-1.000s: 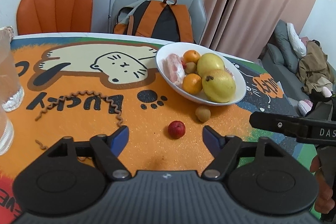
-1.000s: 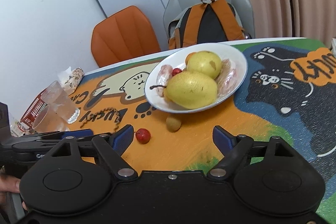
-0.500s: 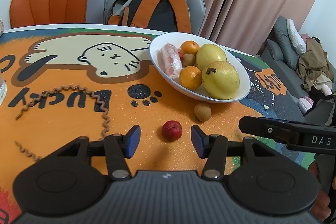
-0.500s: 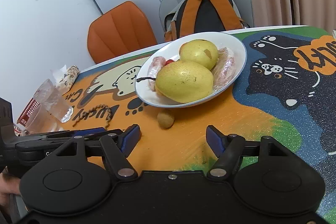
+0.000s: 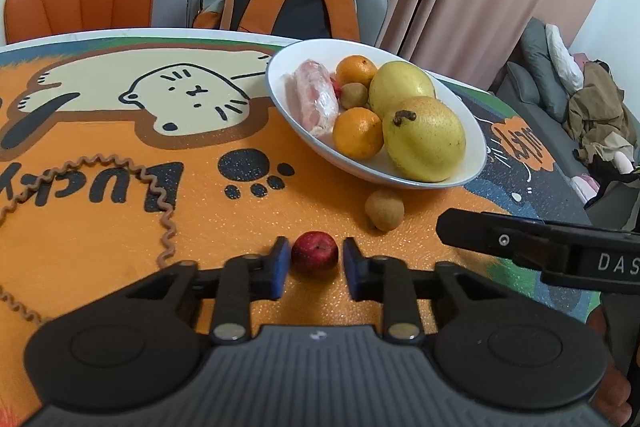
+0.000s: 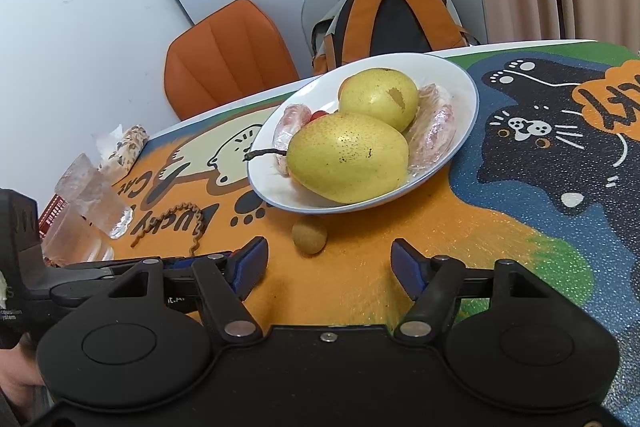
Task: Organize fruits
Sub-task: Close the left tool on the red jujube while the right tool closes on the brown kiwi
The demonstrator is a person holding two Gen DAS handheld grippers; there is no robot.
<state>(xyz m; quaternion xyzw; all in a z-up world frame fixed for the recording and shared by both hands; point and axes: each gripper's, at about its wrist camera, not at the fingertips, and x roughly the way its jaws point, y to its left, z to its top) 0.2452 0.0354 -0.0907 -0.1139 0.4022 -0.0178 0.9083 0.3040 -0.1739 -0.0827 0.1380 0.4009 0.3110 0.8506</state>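
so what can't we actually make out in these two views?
- Red fruit: in the right wrist view, hidden behind the left hand-held gripper; contact with its pads unclear.
- Oranges: in the right wrist view, hidden behind the pears.
- Wrapped items: contents blurred by film.
- Right hand-held gripper: in the left wrist view, cut off by the edge.

Left hand-held gripper [image 5: 314,267] narrower around red fruit [image 5: 315,251]

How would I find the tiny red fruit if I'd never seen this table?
Start at the big white bowl piled with yellow pears and oranges on the orange cat-print table mat. Come toward the camera past the small round tan fruit lying just outside the bowl. The small round dark red fruit sits on the mat between the blue pads of the left tool; it's the only red loose fruit.
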